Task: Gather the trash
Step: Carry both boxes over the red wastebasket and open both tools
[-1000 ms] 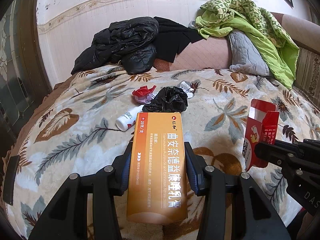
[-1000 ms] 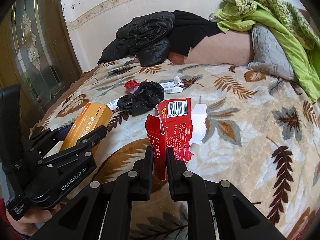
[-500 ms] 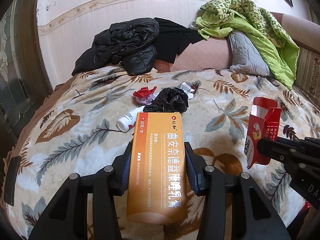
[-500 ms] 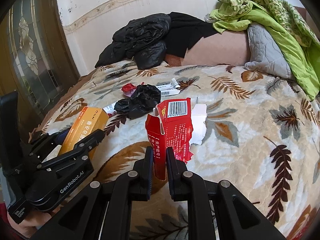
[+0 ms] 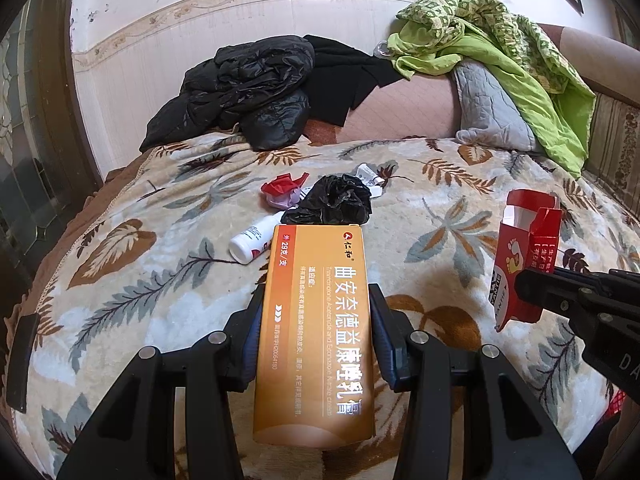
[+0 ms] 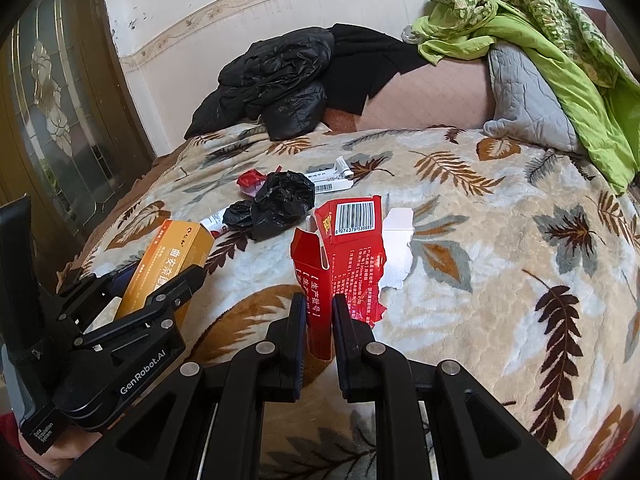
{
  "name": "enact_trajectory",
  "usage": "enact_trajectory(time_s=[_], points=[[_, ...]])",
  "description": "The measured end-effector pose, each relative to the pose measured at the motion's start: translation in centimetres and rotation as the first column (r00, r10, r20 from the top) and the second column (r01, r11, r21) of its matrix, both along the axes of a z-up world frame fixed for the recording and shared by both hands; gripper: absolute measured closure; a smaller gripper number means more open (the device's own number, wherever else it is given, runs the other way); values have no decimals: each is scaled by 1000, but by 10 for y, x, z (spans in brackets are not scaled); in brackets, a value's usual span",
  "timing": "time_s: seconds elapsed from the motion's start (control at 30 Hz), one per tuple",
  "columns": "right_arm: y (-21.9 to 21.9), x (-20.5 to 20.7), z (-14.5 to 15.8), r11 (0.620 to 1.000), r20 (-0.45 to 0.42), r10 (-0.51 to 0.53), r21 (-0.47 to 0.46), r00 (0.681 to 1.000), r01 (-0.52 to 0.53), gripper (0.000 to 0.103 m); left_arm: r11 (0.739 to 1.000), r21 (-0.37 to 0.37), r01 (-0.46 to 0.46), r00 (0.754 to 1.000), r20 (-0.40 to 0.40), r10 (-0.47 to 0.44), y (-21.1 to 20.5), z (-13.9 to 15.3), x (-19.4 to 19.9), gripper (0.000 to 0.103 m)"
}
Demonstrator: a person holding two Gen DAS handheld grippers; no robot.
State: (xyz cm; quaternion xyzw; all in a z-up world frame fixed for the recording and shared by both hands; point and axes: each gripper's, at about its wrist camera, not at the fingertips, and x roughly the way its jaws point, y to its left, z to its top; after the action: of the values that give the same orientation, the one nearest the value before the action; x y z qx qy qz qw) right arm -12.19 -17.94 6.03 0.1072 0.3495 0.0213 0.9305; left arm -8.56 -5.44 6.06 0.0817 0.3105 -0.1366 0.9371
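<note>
The left gripper (image 5: 316, 320) has its jaws clamped on the long orange box (image 5: 316, 320), and the right gripper (image 6: 319, 320) pinches the torn red carton (image 6: 340, 256), both clear of the bed (image 6: 500, 240). Over the last second both have only drifted slightly, grips unchanged. Farther off lie the black bag (image 5: 336, 202), white bottle (image 5: 250, 240) and red scrap (image 5: 282, 186), seemingly next to collect.

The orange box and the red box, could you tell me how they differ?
The orange box is intact and closed; the red box is torn open. The left gripper holds the orange box; the right gripper pinches the red one's narrow edge. Both are cardboard cartons, lifted off the blanket.
</note>
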Motion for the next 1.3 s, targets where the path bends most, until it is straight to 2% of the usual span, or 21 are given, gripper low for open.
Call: enact_trajectory(time_s=[0.2, 0.37, 0.47, 0.57, 0.67, 0.77, 0.87, 0.97, 1.0, 1.1, 1.23, 1.3], points=[[-18, -15, 13, 997, 21, -30, 71, 999, 28, 89, 998, -34, 54, 998, -16, -54, -7, 2, -7, 57], [-45, -52, 30, 987, 49, -59, 150, 997, 51, 89, 988, -69, 137, 990, -17, -138, -25, 11, -24, 57], [-71, -83, 43, 982, 71, -100, 167, 992, 87, 89, 973, -99, 210, 977, -20, -213, -43, 20, -39, 57], [-106, -118, 56, 970, 81, -172, 187, 982, 155, 89, 947, -132, 294, 953, -31, -300, -69, 30, -56, 58], [-144, -156, 64, 951, 75, -257, 198, 963, 238, 89, 908, -163, 387, 917, -41, -398, -100, 41, -75, 57], [-179, -198, 64, 925, 48, -347, 184, 937, 333, 89, 854, -195, 483, 863, -59, -502, -136, 51, -97, 57], [-209, -237, 54, 888, 1, -424, 200, 906, 415, 89, 786, -233, 573, 791, -91, -604, -176, 57, -119, 57], [-234, -270, 38, 844, -48, -489, 225, 871, 487, 88, 711, -263, 652, 703, -144, -697, -219, 57, -144, 57], [-240, -280, 32, 828, -65, -508, 237, 859, 508, 88, 682, -276, 677, 665, -167, -728, -236, 55, -153, 57], [-261, -302, 18, 787, -104, -548, 271, 830, 554, 87, 626, -288, 725, 587, -218, -780, -274, 47, -177, 57], [-281, -324, 0, 736, -148, -589, 307, 794, 604, 86, 573, -275, 772, 506, -279, -816, -316, 32, -205, 57], [-288, -330, -8, 719, -176, -600, 308, 780, 623, 79, 560, -269, 784, 486, -296, -822, -327, 24, -214, 57]])
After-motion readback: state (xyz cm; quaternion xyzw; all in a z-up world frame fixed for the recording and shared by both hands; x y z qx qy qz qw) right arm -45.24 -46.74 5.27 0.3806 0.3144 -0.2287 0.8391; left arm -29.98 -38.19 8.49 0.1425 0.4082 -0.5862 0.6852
